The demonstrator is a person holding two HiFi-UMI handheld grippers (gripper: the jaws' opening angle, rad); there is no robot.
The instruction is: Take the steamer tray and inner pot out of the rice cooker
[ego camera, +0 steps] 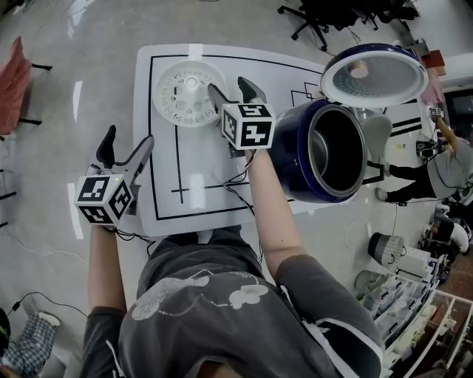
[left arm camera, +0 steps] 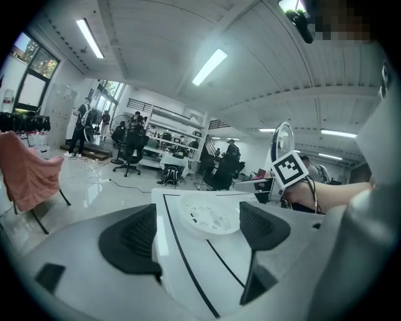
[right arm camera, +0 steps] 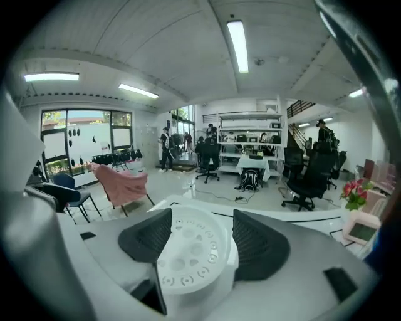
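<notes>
The white steamer tray [ego camera: 189,92] lies flat on the white table [ego camera: 185,184], far left of centre. My right gripper [ego camera: 236,90] hovers open just to its right, nothing between its jaws; the right gripper view shows the tray [right arm camera: 188,251] beyond the spread pads. The dark blue rice cooker [ego camera: 325,151] stands at the table's right with its lid [ego camera: 373,74] raised and the metal inner pot [ego camera: 336,151] inside. My left gripper [ego camera: 126,148] is open over the table's left edge, empty; its view shows the tray [left arm camera: 210,216] farther off.
Black lines mark the table [left arm camera: 188,263]. Office chairs [ego camera: 325,18] stand beyond the far edge, a pink-draped chair [right arm camera: 122,182] at the left. A person [ego camera: 436,170] stands at the right by shelving with appliances.
</notes>
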